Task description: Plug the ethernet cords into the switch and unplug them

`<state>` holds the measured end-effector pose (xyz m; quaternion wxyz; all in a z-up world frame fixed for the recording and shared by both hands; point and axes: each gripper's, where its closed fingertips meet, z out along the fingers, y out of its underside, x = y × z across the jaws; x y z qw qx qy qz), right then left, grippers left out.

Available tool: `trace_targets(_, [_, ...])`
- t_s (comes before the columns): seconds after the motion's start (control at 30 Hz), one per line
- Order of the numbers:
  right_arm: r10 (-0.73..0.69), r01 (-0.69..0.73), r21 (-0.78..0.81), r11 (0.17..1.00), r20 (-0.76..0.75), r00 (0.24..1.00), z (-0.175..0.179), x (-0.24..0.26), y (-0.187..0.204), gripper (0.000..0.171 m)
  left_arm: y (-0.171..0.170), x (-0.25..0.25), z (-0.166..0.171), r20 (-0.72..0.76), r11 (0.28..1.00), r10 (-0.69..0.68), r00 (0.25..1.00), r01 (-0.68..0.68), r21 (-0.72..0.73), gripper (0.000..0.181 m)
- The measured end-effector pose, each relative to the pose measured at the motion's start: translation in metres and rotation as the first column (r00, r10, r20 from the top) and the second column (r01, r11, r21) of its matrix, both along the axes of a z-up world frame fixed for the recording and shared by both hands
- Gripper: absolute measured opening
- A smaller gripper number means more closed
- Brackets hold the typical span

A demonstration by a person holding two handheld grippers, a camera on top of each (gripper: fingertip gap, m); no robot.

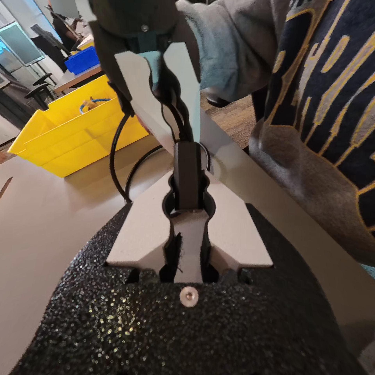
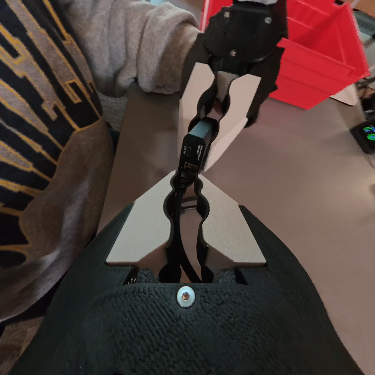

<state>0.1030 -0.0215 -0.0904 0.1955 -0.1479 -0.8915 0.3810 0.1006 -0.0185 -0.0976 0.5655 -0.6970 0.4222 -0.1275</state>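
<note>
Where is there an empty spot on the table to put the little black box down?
Bare table lies left of the left gripper, below the yellow bin. More lies right of the right gripper, between the red bin and near edge. The middle is crowded: both grippers, switch and black cords.

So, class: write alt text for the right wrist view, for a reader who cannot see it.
The right gripper grips a black ethernet cord at its plug, seated in a small black switch that the left gripper holds from the far end. A red bin sits behind on the table.
</note>
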Motion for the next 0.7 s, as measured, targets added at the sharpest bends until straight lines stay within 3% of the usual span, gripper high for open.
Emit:
trace_targets(0.03, [0.038,-0.038,-0.019,0.999,0.020,0.999,0.001,0.004,-0.003,0.013,-0.002,0.004,0.001,0.011,1.000,-0.024,1.000,0.024,-0.002,0.021])
trace_targets(0.27, [0.175,-0.159,-0.166,0.973,0.086,0.981,0.014,0.016,-0.011,0.013,-0.009,0.015,0.011,0.128,0.995,-0.090,0.988,0.095,-0.030,0.022])
trace_targets(0.7, [0.148,-0.143,-0.128,0.981,0.030,0.988,0.016,0.015,-0.007,0.012,-0.008,0.016,0.010,0.134,0.996,-0.073,0.988,0.079,-0.043,0.023])
